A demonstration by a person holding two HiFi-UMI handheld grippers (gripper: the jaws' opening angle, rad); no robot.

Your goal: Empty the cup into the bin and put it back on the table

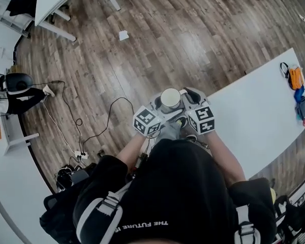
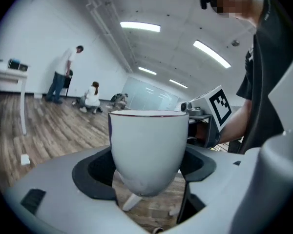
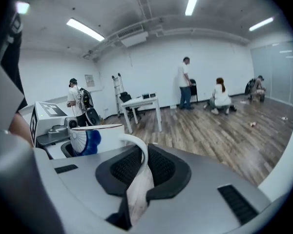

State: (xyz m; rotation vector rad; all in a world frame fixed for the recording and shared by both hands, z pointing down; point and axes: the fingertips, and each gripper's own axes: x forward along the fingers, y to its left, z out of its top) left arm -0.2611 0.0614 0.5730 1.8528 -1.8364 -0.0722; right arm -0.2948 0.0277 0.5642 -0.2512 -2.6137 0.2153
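A white cup (image 1: 170, 99) is held upright in front of the person's chest, above the wood floor just off the table's left edge. From above, its inside looks pale; I cannot tell what it holds. My left gripper (image 1: 161, 111) is shut on the cup's rounded body (image 2: 149, 145), with one dark pad on each side. My right gripper (image 1: 184, 104) is shut on the cup's thin white handle (image 3: 138, 152), pinched between its ribbed pads (image 3: 163, 167). In the right gripper view the cup (image 3: 95, 139) shows a blue pattern on its side.
The white table (image 1: 254, 111) runs off to the right, with orange and blue items (image 1: 295, 80) at its far end. Cables and a power strip (image 1: 81, 154) lie on the floor at left, and a paper scrap (image 1: 123, 35) lies farther out. Several people stand or crouch far across the room.
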